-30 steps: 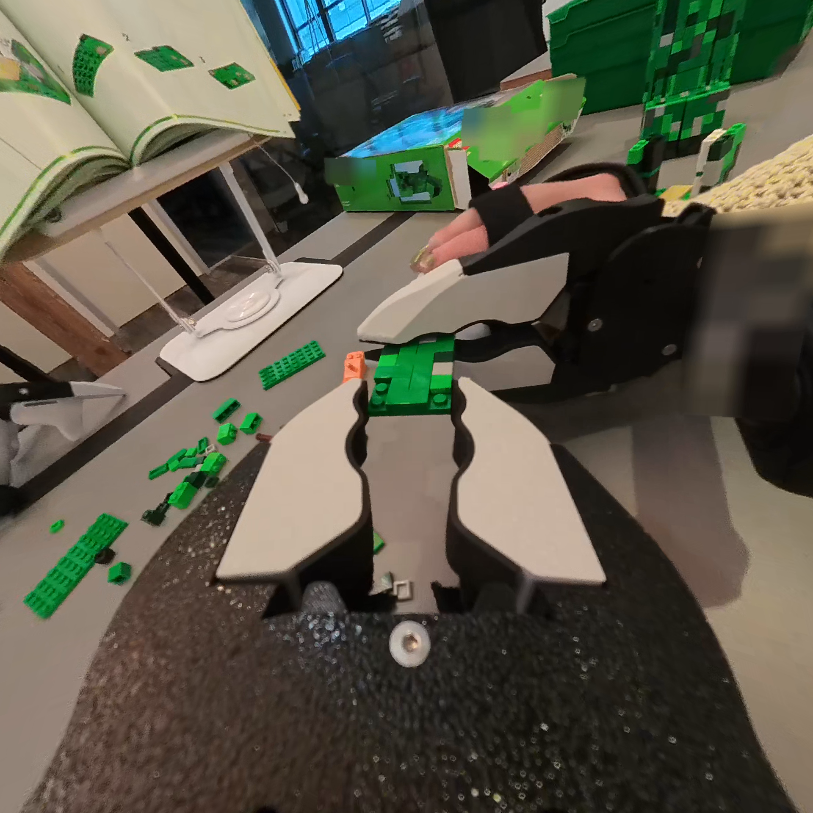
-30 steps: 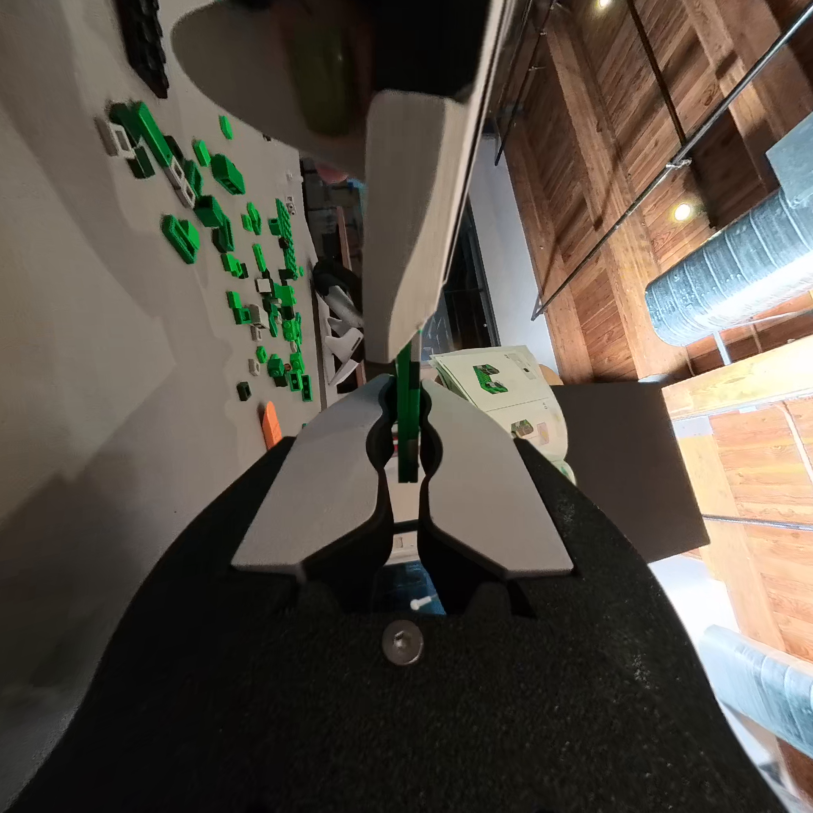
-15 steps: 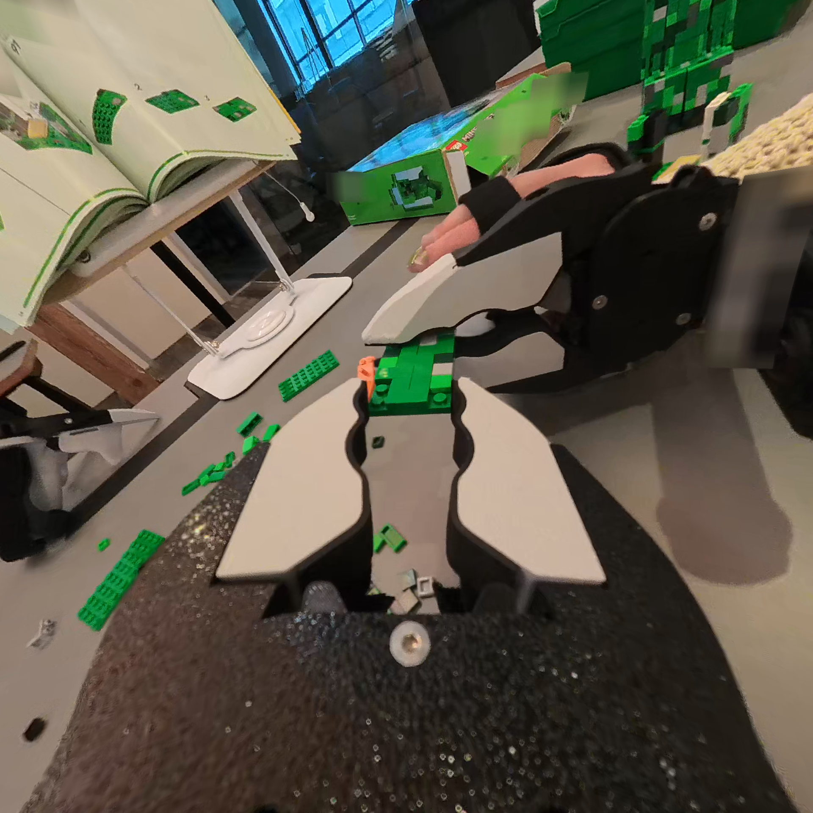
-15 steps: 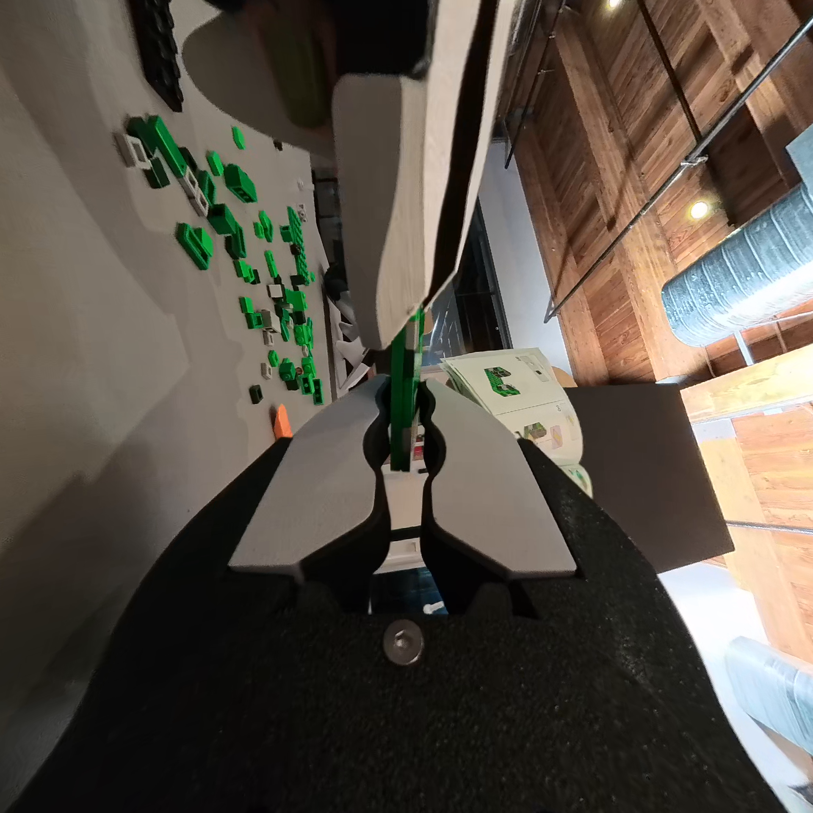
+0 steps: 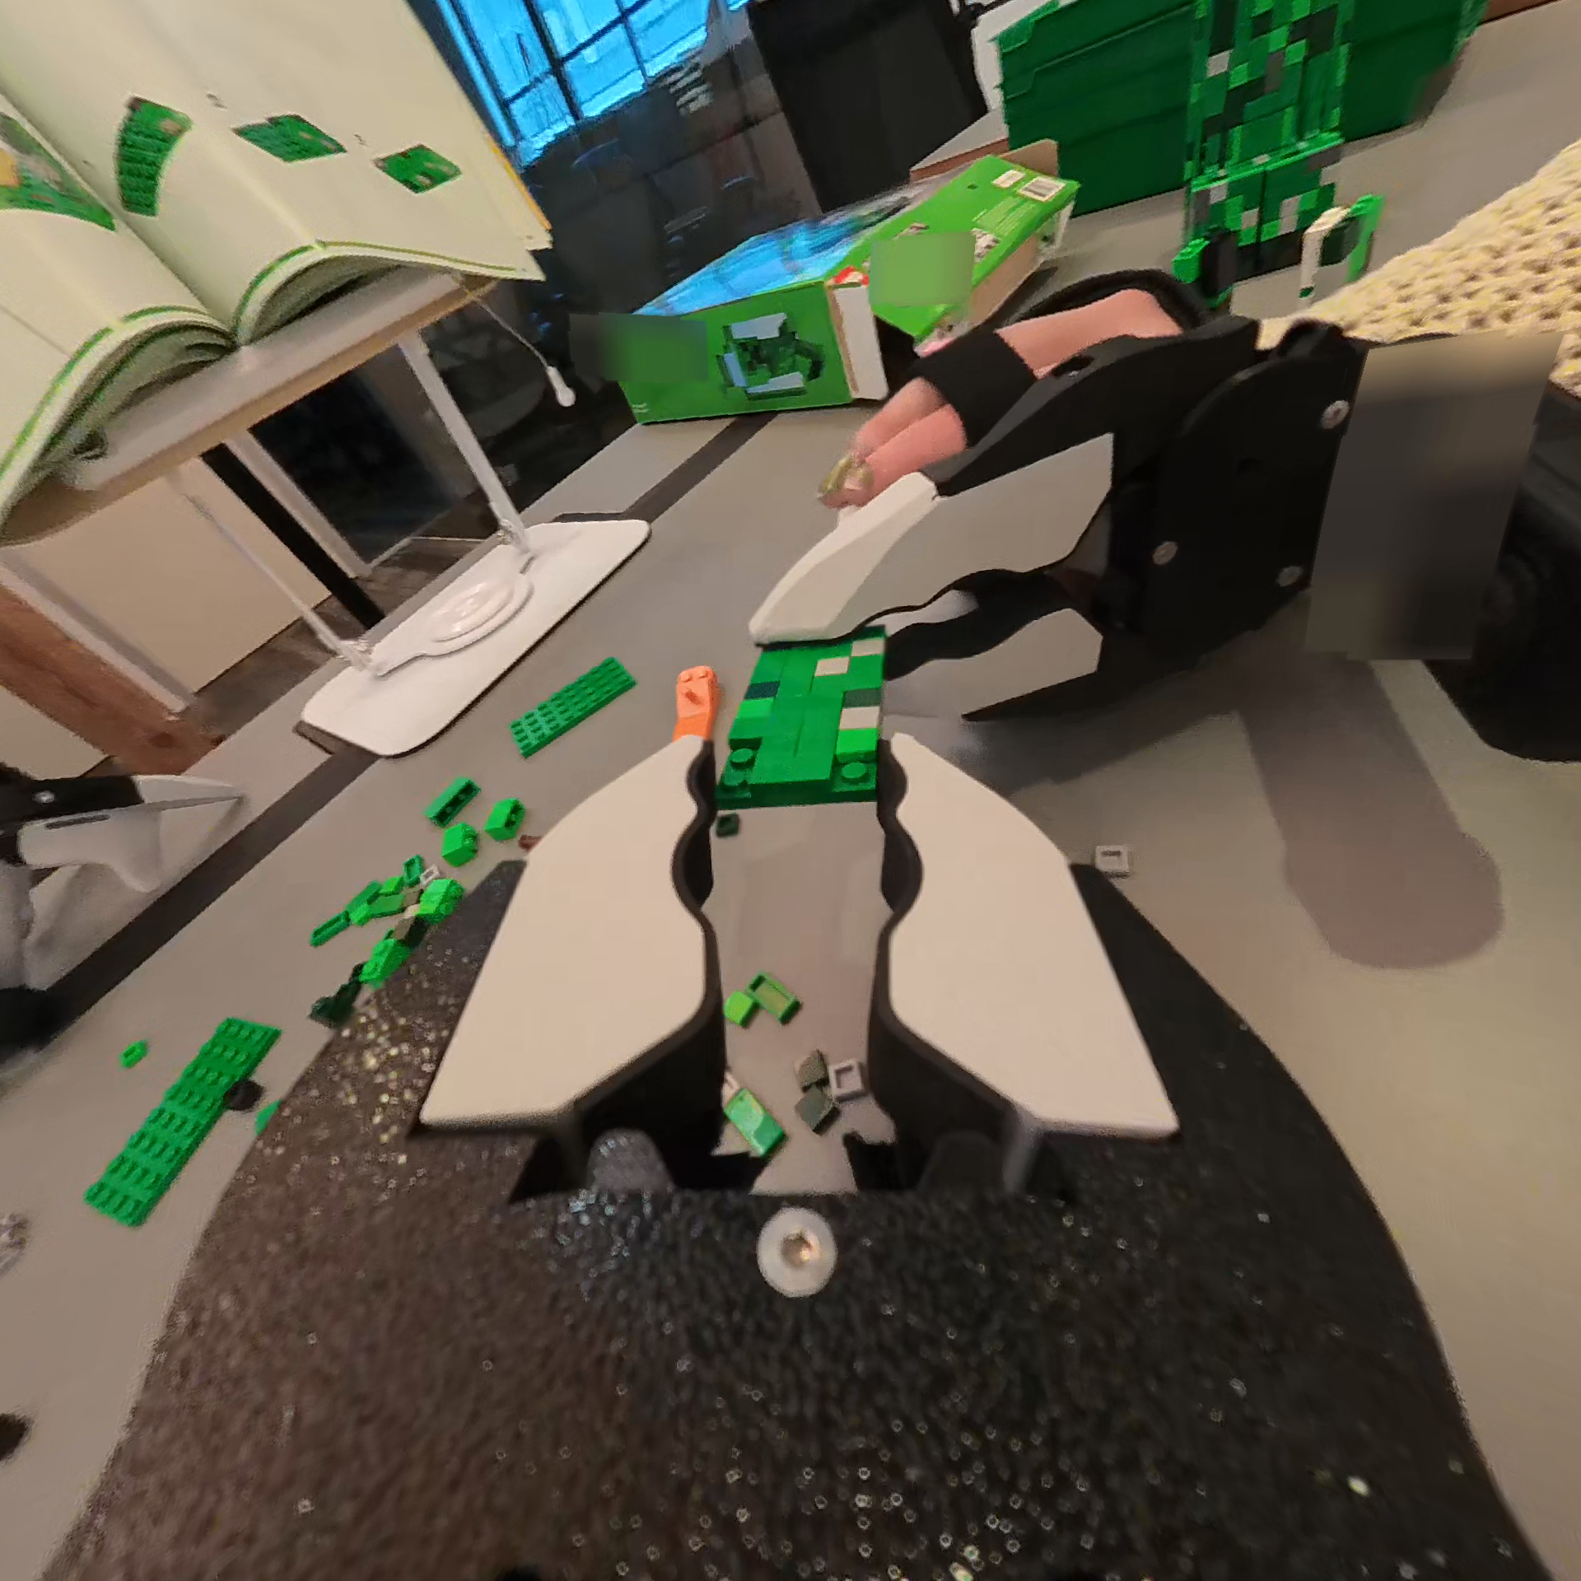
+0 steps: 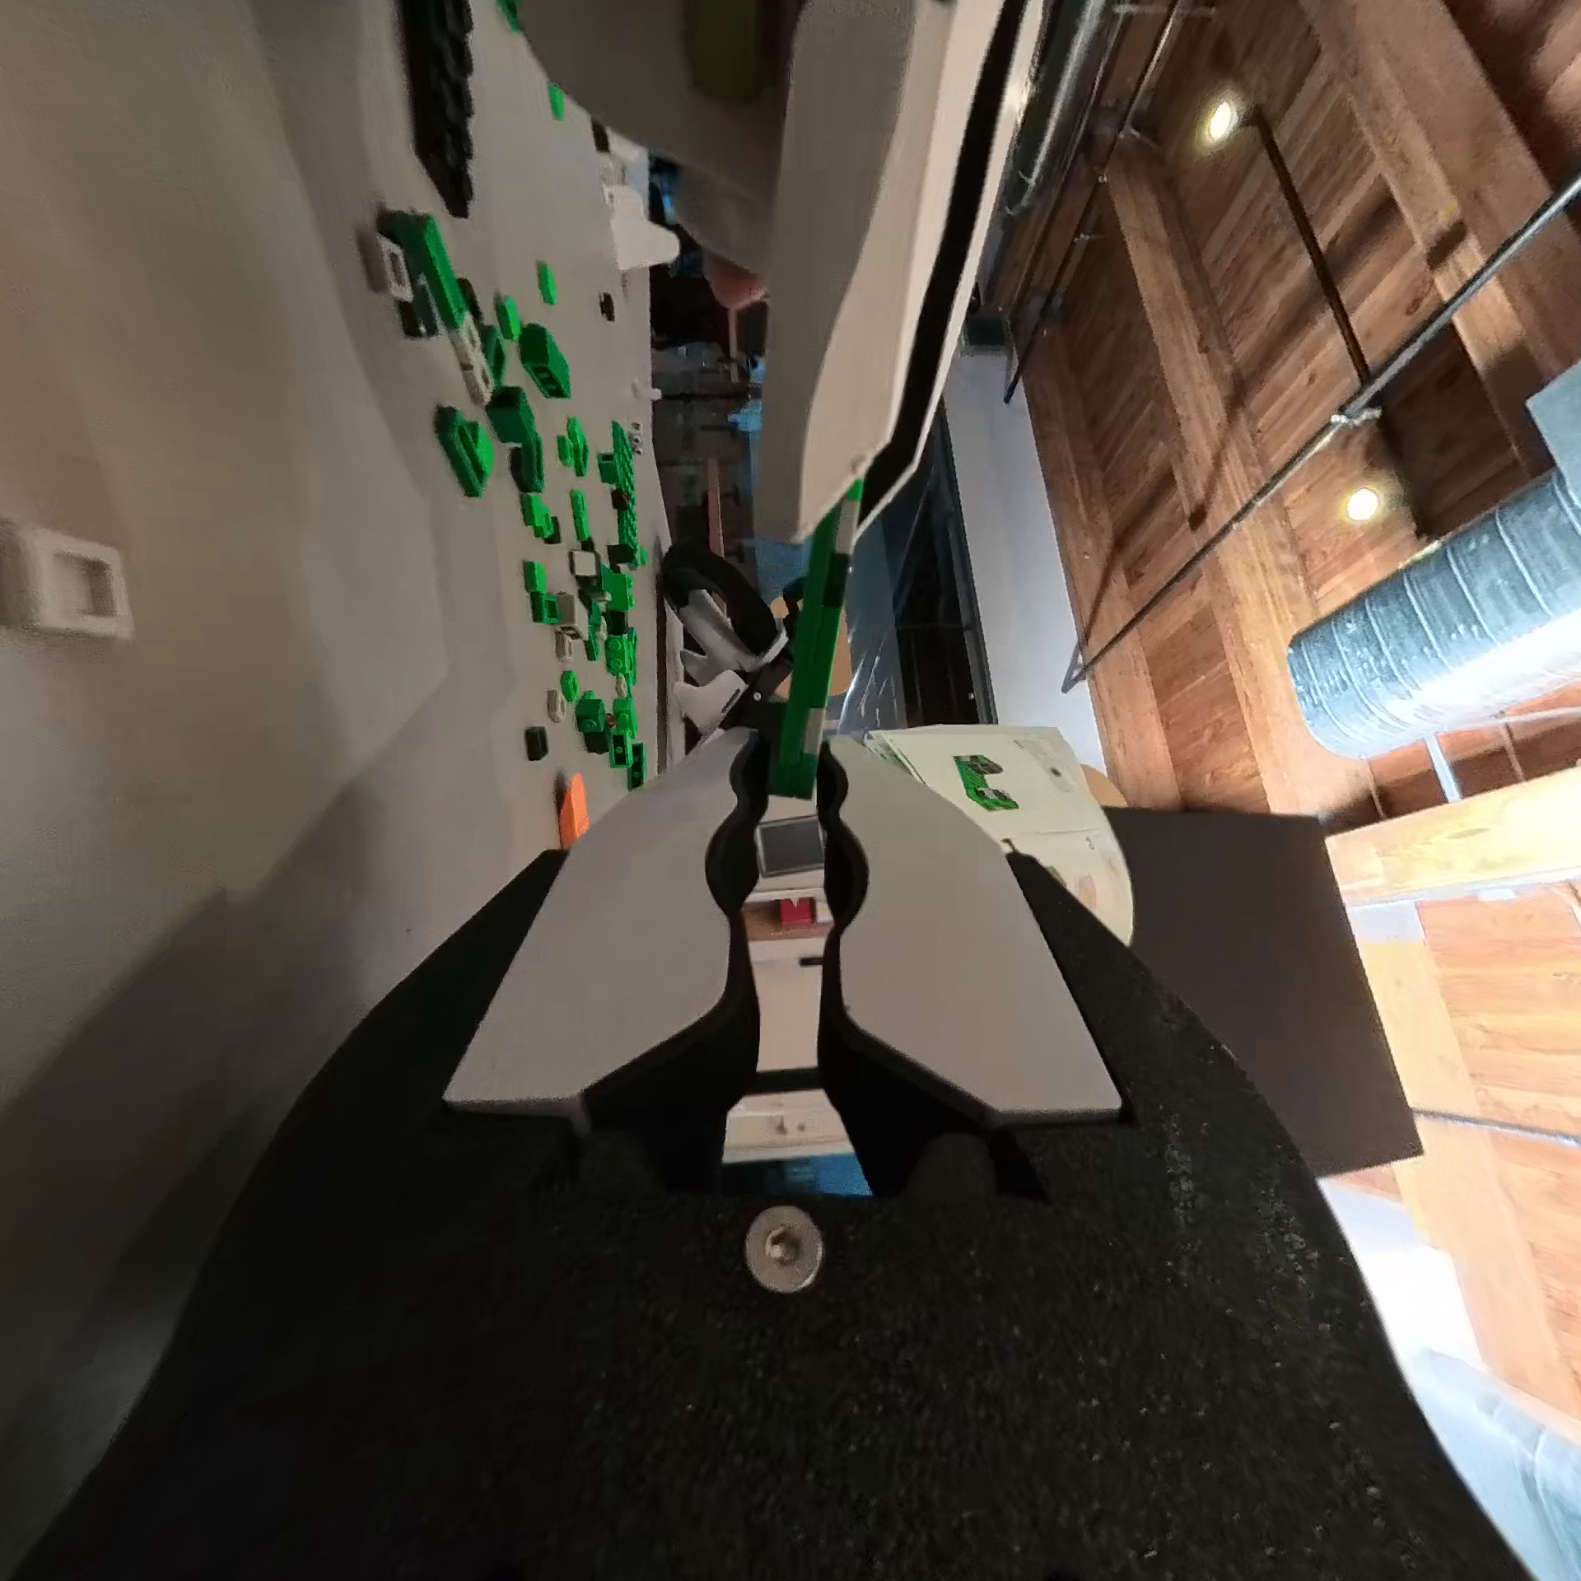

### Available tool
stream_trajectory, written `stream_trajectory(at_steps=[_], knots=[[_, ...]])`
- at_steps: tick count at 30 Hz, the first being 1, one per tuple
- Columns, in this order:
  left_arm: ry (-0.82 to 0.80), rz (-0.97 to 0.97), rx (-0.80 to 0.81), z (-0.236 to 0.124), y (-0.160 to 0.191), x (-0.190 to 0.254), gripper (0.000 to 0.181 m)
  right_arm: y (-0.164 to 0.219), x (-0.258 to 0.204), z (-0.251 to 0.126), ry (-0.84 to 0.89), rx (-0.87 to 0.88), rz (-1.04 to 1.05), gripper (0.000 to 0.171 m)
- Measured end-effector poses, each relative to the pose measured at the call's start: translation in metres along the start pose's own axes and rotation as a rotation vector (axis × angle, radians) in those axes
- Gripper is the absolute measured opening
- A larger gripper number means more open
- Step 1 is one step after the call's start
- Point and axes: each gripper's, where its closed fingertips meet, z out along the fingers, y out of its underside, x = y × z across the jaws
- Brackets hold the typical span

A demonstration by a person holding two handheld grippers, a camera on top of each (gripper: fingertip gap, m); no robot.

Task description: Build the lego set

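A flat green plate assembly (image 5: 800, 727) with a few grey and dark tiles is held above the grey table (image 5: 1198, 855). My left gripper (image 5: 796, 770) is shut on its near end, one finger on each side edge. My right gripper (image 5: 821, 646) comes in from the right, with a gloved hand on it. Its upper finger lies on the plate's far end and its lower finger sits beneath. In the right wrist view the plate (image 6: 808, 676) is edge-on, with only its end between my right gripper's (image 6: 783, 757) tips. The left gripper's finger (image 6: 821, 342) looms above.
An orange brick separator (image 5: 697, 701) lies left of the plate. Loose green pieces (image 5: 402, 907), two long green plates (image 5: 184, 1121) and small tiles (image 5: 761, 1009) are scattered on the table. An open instruction book (image 5: 214, 214) on a white stand (image 5: 479, 616), a green box (image 5: 770, 359) and a built green figure (image 5: 1258, 128) stand behind.
My right gripper has slid back along the plate, from deep between its fingers to just the tips. The left gripper has kept its hold and lifted slightly.
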Motion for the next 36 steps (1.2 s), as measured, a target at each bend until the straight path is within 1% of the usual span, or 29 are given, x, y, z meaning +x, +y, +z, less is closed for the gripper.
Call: stream_trajectory(at_steps=[4, 6, 8, 9, 10, 11, 12, 13, 15, 17, 19, 22, 24, 25, 27, 28, 31, 34, 35, 36], knots=[[0.103, -0.024, 0.025, -0.004, -0.001, 0.009, 0.035, -0.009, 0.001, -0.005, 0.01, 0.058, -0.025, 0.008], [0.119, -0.031, 0.023, -0.005, 0.001, 0.01, 0.035, -0.01, 0.001, -0.005, 0.008, 0.06, -0.028, 0.007], [0.111, -0.049, 0.031, -0.004, 0.002, 0.009, 0.036, -0.009, 0.001, -0.004, 0.004, 0.047, -0.015, 0.007], [0.089, -0.051, 0.035, -0.003, 0.001, 0.007, 0.036, -0.006, 0.003, -0.003, 0.008, 0.03, -0.004, 0.007], [0.033, -0.032, 0.034, -0.002, 0.001, 0.002, 0.039, -0.003, 0.004, -0.002, 0.005, 0.004, 0.006, 0.007], [-0.047, 0.024, 0.031, -0.002, -0.001, -0.005, 0.049, 0.001, 0.001, -0.001, -0.016, -0.019, 0.009, 0.006], [-0.121, 0.115, 0.024, -0.003, -0.003, -0.011, 0.054, 0.005, -0.003, 0.0, -0.039, -0.045, 0.005, 0.006], [-0.184, 0.23, 0.019, -0.006, -0.007, -0.013, 0.053, 0.008, -0.007, 0.001, -0.056, -0.067, -0.011, 0.007], [-0.264, 0.469, 0.004, -0.007, -0.015, -0.008, 0.043, 0.009, -0.009, 0.002, -0.069, -0.086, -0.023, 0.007], [-0.283, 0.653, -0.056, -0.001, -0.013, 0.003, 0.038, 0.006, -0.008, 0.002, -0.069, -0.089, -0.016, 0.007], [-0.295, 0.775, -0.124, 0.006, -0.006, 0.008, 0.032, 0.002, -0.008, 0.001, -0.07, -0.083, -0.017, 0.007], [-0.356, 0.956, -0.208, 0.01, 0.002, 0.007, 0.021, 0.0, -0.007, -0.001, -0.067, -0.08, -0.025, 0.006], [-0.381, 1.06, -0.226, 0.01, 0.003, 0.008, 0.007, -0.001, -0.003, -0.002, -0.053, -0.072, -0.004, 0.006], [-0.399, 1.085, -0.208, 0.009, -0.001, 0.008, 0.006, -0.002, -0.001, -0.003, -0.042, -0.058, 0.022, 0.006], [-0.394, 1.053, -0.145, 0.006, -0.009, 0.012, 0.005, -0.008, 0.006, -0.006, -0.022, 0.01, 0.113, 0.01], [-0.375, 0.999, -0.107, 0.005, -0.012, 0.013, 0.006, -0.011, 0.007, -0.008, -0.038, 0.06, 0.164, 0.017], [-0.201, 0.824, 0.042, -0.001, -0.017, 0.026, 0.005, -0.027, -0.001, -0.022, -0.153, 0.23, 0.294, 0.033], [-0.084, 0.694, 0.132, -0.007, -0.021, 0.033, 0.005, -0.038, 0.002, -0.031, -0.183, 0.314, 0.35, 0.034], [-0.06, 0.672, 0.147, -0.008, -0.022, 0.035, 0.005, -0.04, 0.004, -0.032, -0.18, 0.329, 0.361, 0.033], [-0.042, 0.66, 0.151, -0.009, -0.022, 0.037, 0.005, -0.04, 0.006, -0.033, -0.163, 0.328, 0.356, 0.025]])
